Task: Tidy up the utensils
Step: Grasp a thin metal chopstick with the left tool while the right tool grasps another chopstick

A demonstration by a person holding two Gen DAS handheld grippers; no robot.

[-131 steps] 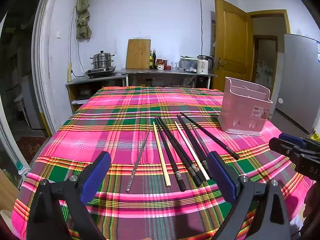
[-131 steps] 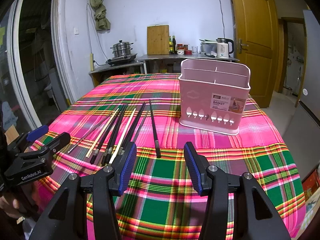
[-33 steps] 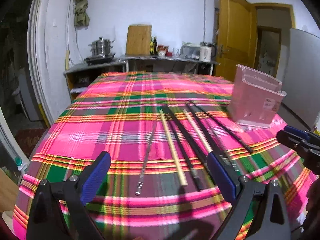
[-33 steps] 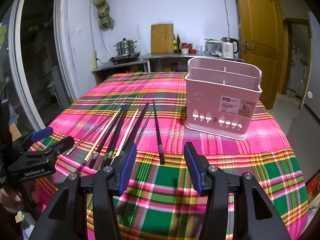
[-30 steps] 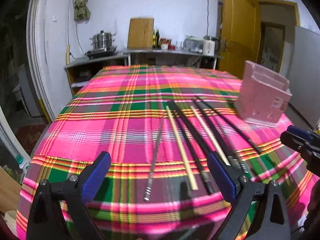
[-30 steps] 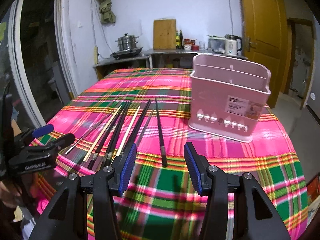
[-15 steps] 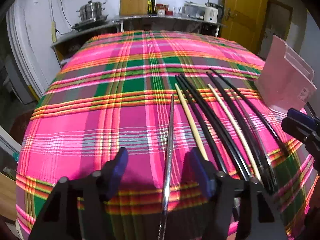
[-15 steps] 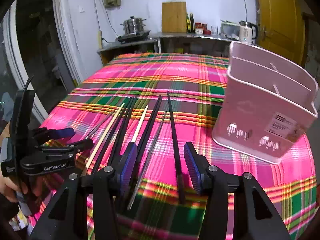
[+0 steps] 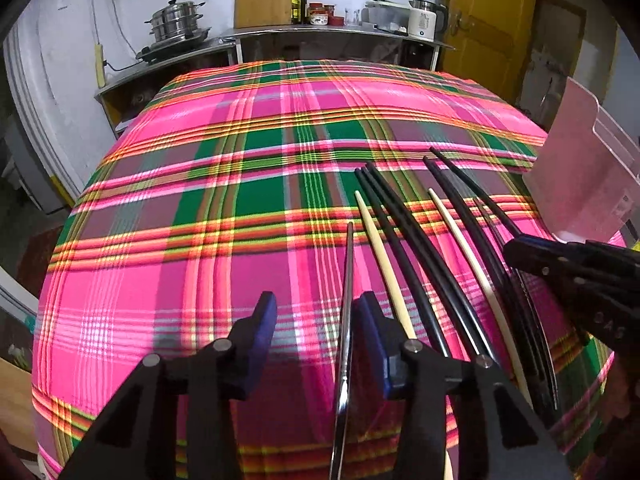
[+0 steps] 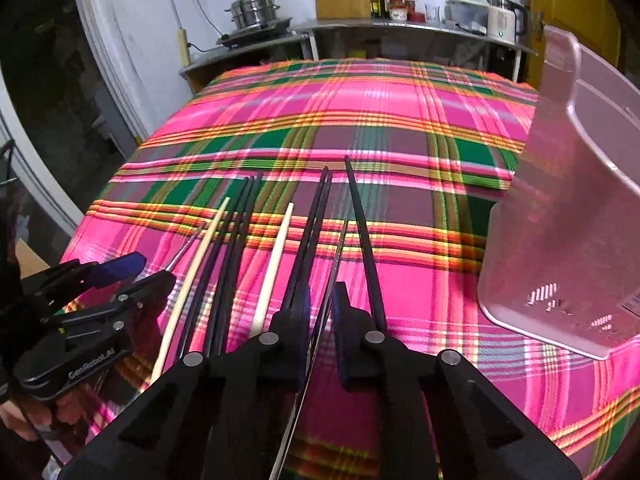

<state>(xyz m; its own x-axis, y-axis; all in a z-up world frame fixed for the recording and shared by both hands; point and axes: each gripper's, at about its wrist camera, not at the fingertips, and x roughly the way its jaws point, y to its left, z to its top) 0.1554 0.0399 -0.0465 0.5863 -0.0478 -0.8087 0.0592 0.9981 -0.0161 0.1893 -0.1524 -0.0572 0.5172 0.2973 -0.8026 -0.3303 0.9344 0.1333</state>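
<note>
Several chopsticks lie side by side on the plaid tablecloth (image 9: 200, 240): black ones (image 9: 404, 232), pale wooden ones (image 9: 384, 256) and thin metal ones. My left gripper (image 9: 316, 320) is low over the leftmost metal chopstick (image 9: 349, 264). Its jaws are closing, with the stick close to the right pad and a wide gap to the left pad. My right gripper (image 10: 321, 304) straddles another metal chopstick (image 10: 336, 256). Its jaws are closing and nearly together, with slim gaps still showing. A black chopstick (image 10: 364, 232) lies just to its right. The pink utensil basket (image 10: 560, 220) stands upright at the right.
A person's hand holds the left gripper (image 10: 150, 270) at the table's near left edge. The right gripper (image 9: 520, 246) shows beside the basket (image 9: 580, 184). Behind the table, a counter (image 9: 320, 34) carries pots, a cutting board, bottles and a kettle. A yellow door (image 9: 488, 20) is back right.
Both grippers have moved forward and down onto the row of chopsticks. Their jaws have narrowed from wide open, the right far more, and each now has a metal chopstick between them.
</note>
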